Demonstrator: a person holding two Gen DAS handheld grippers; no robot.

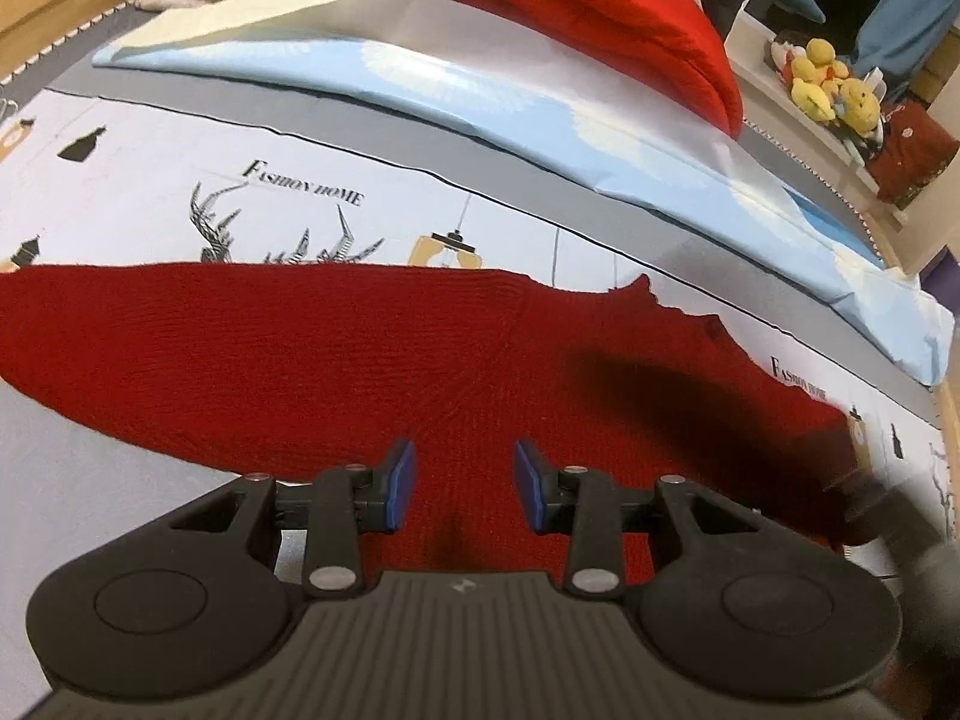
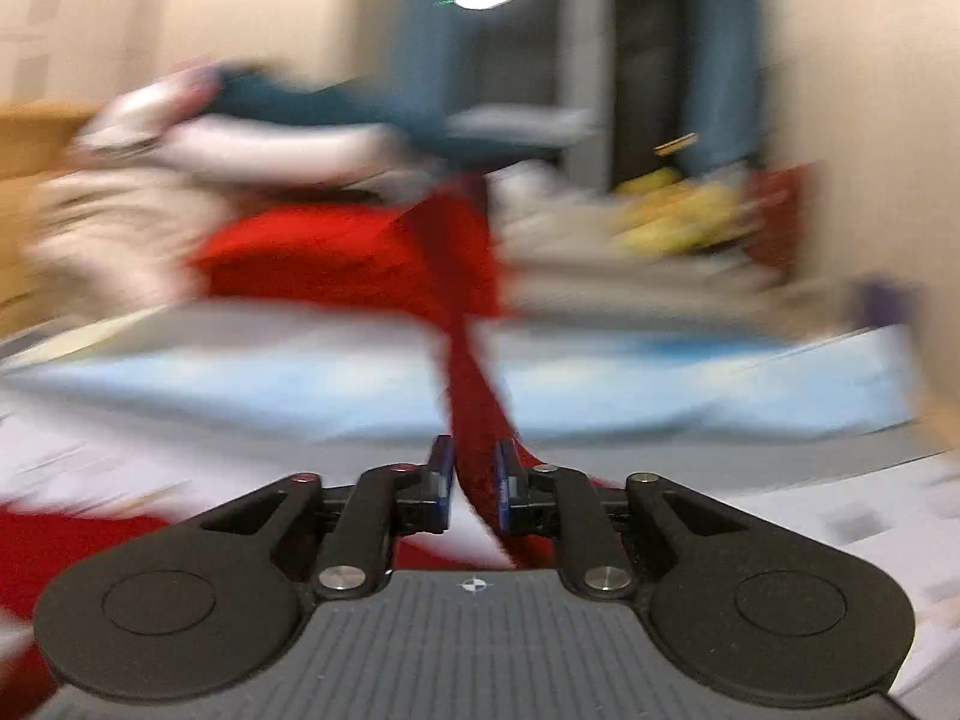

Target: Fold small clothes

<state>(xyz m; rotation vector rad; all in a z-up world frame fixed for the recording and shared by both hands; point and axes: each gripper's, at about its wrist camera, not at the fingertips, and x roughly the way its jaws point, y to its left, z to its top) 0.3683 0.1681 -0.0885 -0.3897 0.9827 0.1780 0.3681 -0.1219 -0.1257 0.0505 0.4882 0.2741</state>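
A bed is carrying everything here, and its printed sheet, pale with black drawings and the words "Fashion Home", is serving as the landmark. A dark red knitted garment is lying spread flat directly on the sheet's near part. Beyond the sheet's far edge, a light blue folded cover is lying across the bed, and a bright red blanket is resting behind that cover.

sweater on bed sheet | pillow behind it | blanket on pillow
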